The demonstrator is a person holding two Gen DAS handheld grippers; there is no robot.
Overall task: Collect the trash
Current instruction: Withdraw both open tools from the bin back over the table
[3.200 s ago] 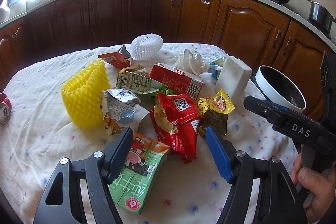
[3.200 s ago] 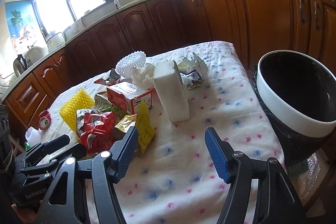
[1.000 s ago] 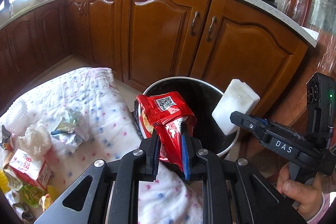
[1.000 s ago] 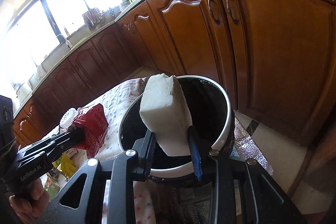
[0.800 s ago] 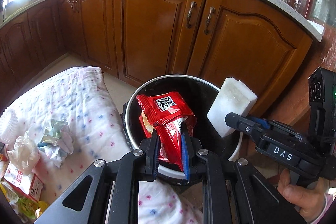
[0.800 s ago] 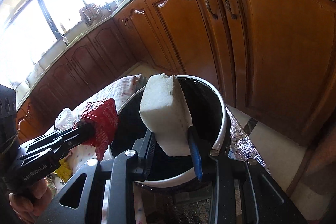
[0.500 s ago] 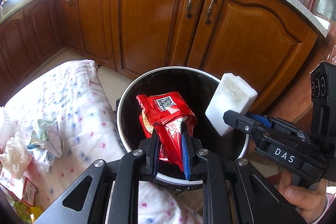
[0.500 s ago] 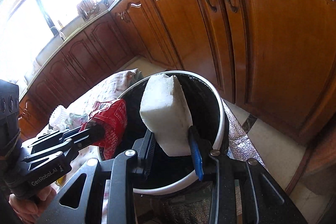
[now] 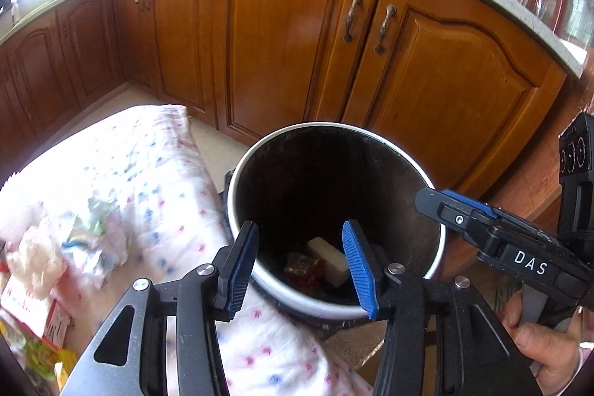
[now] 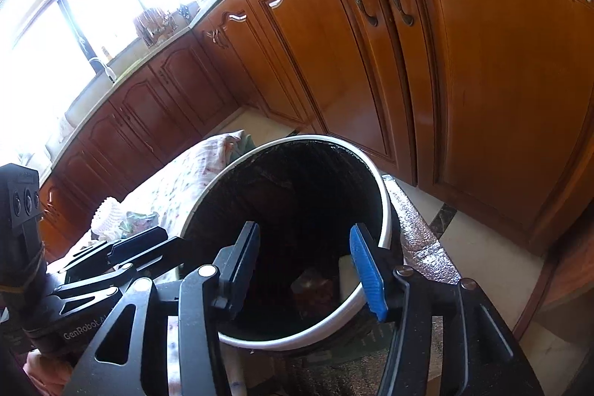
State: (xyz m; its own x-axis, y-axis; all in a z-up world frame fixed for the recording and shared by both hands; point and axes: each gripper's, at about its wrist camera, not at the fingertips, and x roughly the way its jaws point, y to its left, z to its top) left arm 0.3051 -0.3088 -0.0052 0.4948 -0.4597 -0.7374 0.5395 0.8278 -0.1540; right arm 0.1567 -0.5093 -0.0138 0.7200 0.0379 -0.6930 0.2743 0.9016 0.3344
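Note:
A black trash bin with a white rim [image 9: 441, 236] stands on the floor beside the table. Inside it lie the red snack packet [image 9: 304, 268] and the white foam block [image 9: 328, 253]. My left gripper [image 9: 300, 247] is open and empty above the bin's near rim. My right gripper [image 10: 304, 251] is open and empty over the bin [image 10: 386, 210]; the packet [image 10: 313, 284] and the block [image 10: 347, 271] show at the bottom. The right gripper also shows in the left wrist view [image 9: 453, 206], and the left gripper in the right wrist view [image 10: 148, 240].
The table with the dotted white cloth [image 9: 148, 188] is left of the bin, with crumpled paper [image 9: 92, 236], a red carton [image 9: 33, 314] and other wrappers at its left edge. Wooden cabinets [image 9: 297, 43] stand behind. A white foam net [image 10: 107, 214] lies on the table.
Both grippers have opened. The red packet and the white foam block have dropped out of them to the bottom of the bin.

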